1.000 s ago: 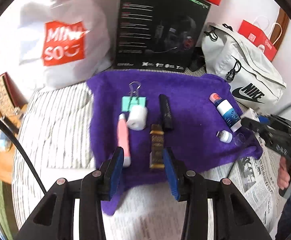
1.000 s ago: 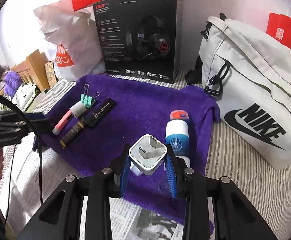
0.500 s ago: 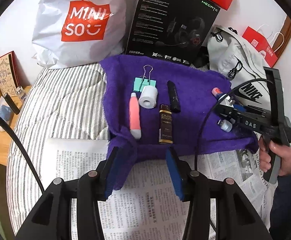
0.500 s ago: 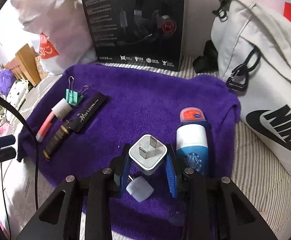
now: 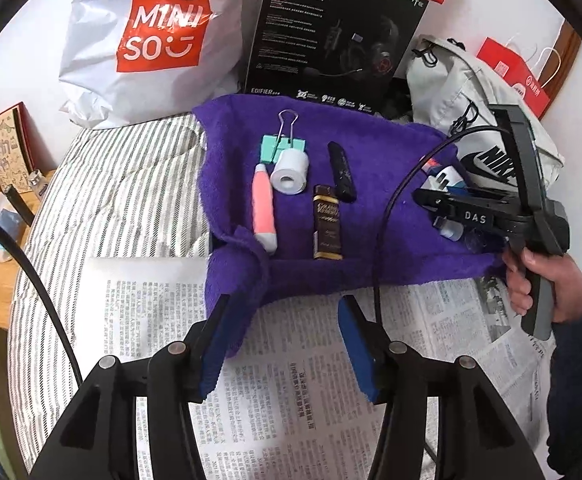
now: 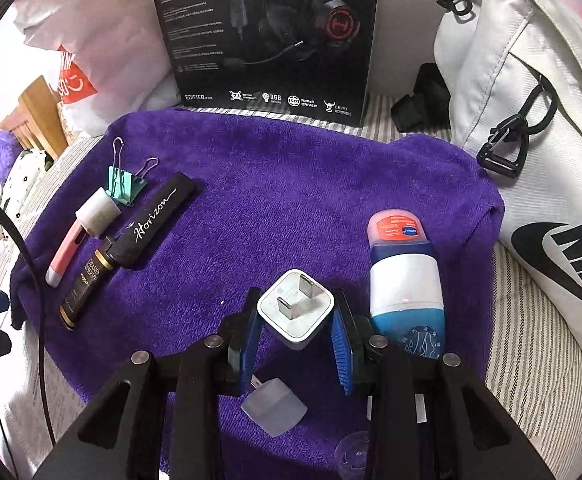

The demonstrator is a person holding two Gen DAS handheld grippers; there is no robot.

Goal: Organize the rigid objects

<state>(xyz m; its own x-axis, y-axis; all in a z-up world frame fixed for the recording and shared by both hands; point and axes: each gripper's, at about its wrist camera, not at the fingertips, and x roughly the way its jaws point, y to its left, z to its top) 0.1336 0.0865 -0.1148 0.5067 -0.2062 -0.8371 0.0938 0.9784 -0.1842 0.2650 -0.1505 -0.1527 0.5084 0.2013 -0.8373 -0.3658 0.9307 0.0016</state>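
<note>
Charger plug (image 6: 296, 309) clamped between right gripper (image 6: 296, 334) fingers (image 6: 341, 340), angled steeply downward.

Towel (image 6: 291, 184): purple. Plug (image 6: 296, 309) between the right jaws: white, silver prongs. Bottle (image 6: 405, 280) just right of those jaws: white and blue, red-orange cap. Clip (image 5: 282, 148) beyond the left jaws: mint green. Pen (image 5: 263, 208): pink. Tape roll (image 5: 289, 171): white. Bedsheet (image 5: 123, 200): grey-and-white stripes. Jaw pads: blue.
</note>
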